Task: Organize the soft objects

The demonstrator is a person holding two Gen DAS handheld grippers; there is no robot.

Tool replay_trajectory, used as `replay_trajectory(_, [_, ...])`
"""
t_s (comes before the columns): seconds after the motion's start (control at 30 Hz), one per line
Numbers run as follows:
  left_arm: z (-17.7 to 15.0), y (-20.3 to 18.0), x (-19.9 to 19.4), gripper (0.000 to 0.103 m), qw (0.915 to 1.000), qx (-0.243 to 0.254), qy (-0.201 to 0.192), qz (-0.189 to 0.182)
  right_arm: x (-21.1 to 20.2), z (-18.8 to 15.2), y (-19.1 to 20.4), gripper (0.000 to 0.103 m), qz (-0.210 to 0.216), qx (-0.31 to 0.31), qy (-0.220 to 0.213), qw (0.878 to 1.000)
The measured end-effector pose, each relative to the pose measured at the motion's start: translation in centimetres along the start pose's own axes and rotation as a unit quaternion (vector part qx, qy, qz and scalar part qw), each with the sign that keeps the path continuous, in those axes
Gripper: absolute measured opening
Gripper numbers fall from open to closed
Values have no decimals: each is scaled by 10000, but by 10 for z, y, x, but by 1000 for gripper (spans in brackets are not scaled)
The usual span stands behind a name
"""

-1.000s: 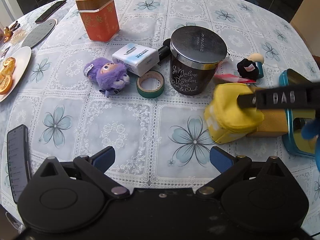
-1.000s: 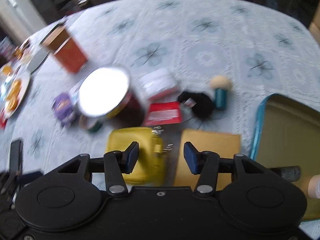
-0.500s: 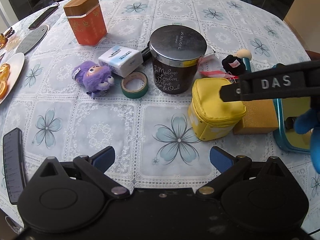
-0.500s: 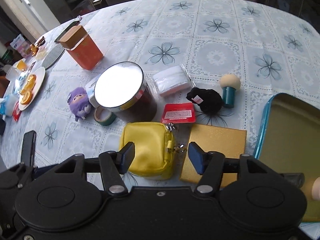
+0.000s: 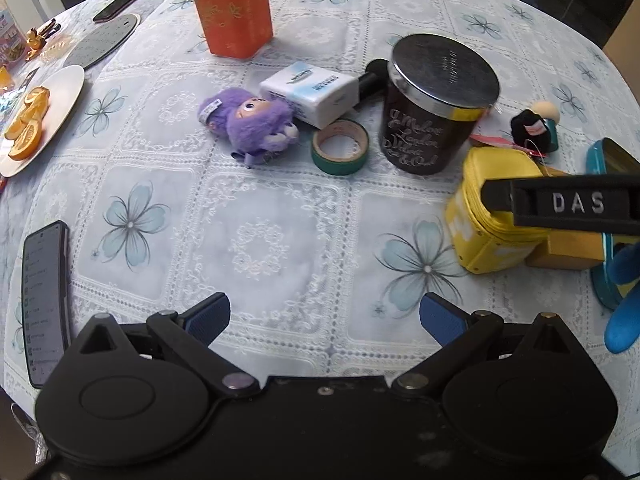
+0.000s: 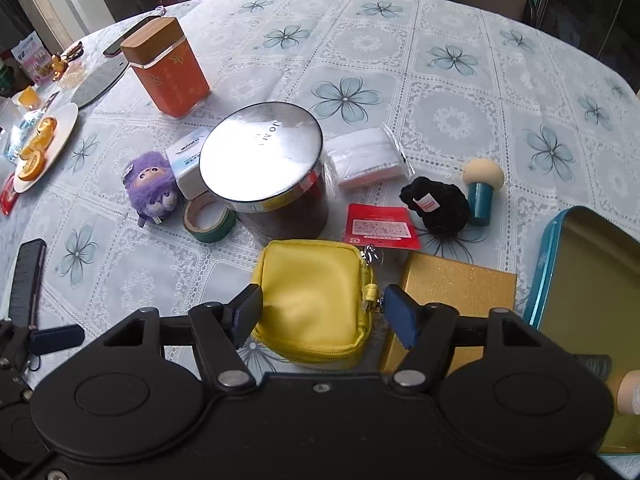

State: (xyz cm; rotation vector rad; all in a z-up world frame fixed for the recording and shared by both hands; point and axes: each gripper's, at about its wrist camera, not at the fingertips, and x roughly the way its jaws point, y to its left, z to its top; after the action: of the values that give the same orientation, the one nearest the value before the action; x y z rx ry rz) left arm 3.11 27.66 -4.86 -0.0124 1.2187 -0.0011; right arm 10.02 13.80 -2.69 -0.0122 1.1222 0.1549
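A yellow zip pouch (image 6: 316, 292) lies on the flowered tablecloth between the jaws of my right gripper (image 6: 324, 314). The jaws are opening; the right pad stands apart from the pouch and the left pad sits at its edge. In the left wrist view one of the right gripper's fingers (image 5: 520, 200) crosses over the pouch (image 5: 492, 240). A purple plush doll (image 5: 252, 124) lies left of a green tape roll (image 5: 340, 146). A black fuzzy ball (image 6: 440, 204) rests near a teal tin tray (image 6: 540, 280). My left gripper (image 5: 324, 316) is open over bare cloth, holding nothing.
A dark lidded jar (image 6: 264, 160), tissue pack (image 5: 308, 94), wrapped white pads (image 6: 368, 158), red card (image 6: 380, 226), gold box (image 6: 460, 284) and mushroom-shaped sponge (image 6: 482, 184) crowd the middle. An orange tin (image 6: 168, 72) stands behind. A phone (image 5: 44, 300) and a plate of orange slices (image 5: 40, 116) lie left.
My right gripper's jaws have spread wider around the yellow pouch. The left gripper stays open, and its view has shifted slightly across the table.
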Motion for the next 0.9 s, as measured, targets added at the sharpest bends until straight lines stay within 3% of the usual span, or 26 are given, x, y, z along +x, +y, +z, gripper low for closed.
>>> replay_trajectory(0.27, [28,22,16,98,9996,-58,-241,95,0,-2,10,66,-244,-103,-50,9996])
replay_trajectory(0.47, [63,33,35,96,9974,-640,-268,-217,-3,-4,-1,67,-259,280,-29,9993])
replay_trajectory(0.8, [93,39,76,96,9915,-1287,20,208,-6,-8,-7,67,-222,550,35,9982])
replay_trajectory(0.9, [95,39,83,101,9904,-1343,126,293,-6,-9,-3,67,-280,445,-11,9986])
